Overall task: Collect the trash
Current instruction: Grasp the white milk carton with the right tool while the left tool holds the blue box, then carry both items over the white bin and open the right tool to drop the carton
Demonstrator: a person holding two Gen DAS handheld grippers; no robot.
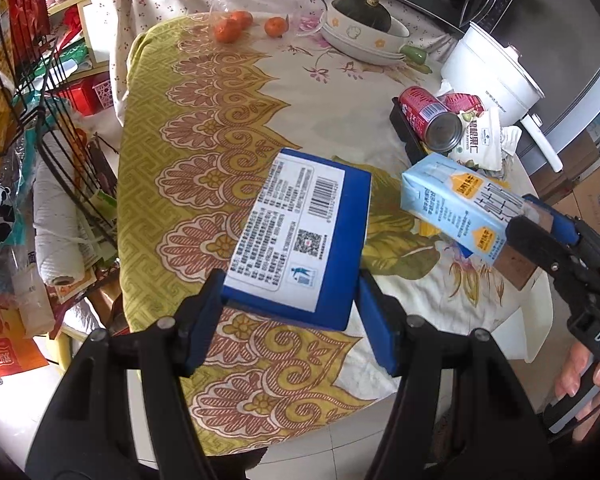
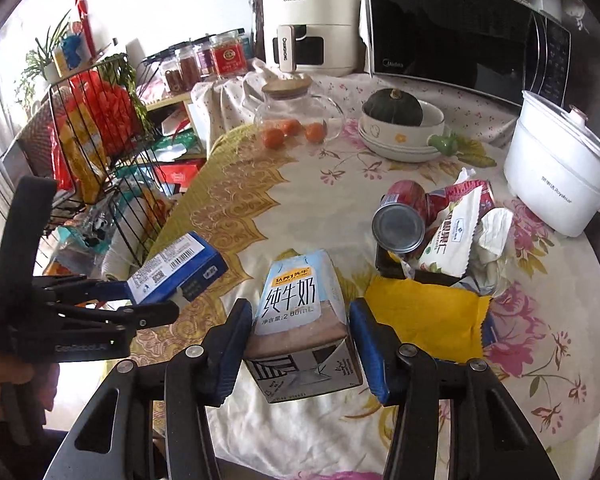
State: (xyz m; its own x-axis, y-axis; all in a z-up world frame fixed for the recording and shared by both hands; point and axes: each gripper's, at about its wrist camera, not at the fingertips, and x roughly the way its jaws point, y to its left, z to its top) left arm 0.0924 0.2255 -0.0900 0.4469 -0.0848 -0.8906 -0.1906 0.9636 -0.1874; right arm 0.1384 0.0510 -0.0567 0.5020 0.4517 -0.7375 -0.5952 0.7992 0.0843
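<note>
We grip the blue box (image 1: 300, 232) in our left gripper (image 1: 292, 316) and the milk carton (image 2: 300, 320) in our right gripper (image 2: 296, 352); the far bowl (image 2: 400, 140) holds a squash (image 2: 396, 110).

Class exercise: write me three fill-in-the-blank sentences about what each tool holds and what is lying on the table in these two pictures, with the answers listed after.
1. The left tool grips a ____ box.
2. The right tool grips a milk ____.
3. The red can lies on its ____.

Answers: blue; carton; side
</note>
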